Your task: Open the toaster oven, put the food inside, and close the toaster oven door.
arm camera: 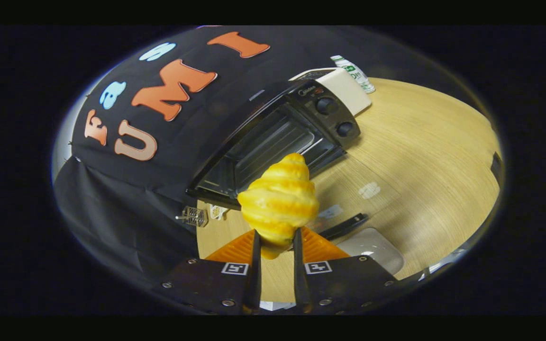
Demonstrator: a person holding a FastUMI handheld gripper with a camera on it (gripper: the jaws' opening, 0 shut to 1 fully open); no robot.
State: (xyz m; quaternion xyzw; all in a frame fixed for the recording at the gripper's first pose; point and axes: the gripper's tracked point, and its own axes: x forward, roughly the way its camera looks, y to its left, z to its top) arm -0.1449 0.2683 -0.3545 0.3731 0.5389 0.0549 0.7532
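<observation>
The croissant (280,201) sits clamped between the gripper's (275,241) two fingers, which are closed in on its lower end from either side, so that most of the pastry stands out ahead of the fingertips, raised off the wooden table (420,156). Just beyond the croissant is the toaster oven (273,137), with its glass door (349,194) folded down flat onto the table, the dark handle (344,226) lying along the edge nearest the fingers. The oven cavity stands open, its wire rack (266,149) visible inside, and two control knobs (335,117) sit on the panel at the far end of the oven front. Further beyond the oven a white bottle with a green label (354,73) stands on the table. Close beside the fingers lies a pale grey plate (372,246), and off to the other side a small metal object (193,216) rests by the table's edge.
</observation>
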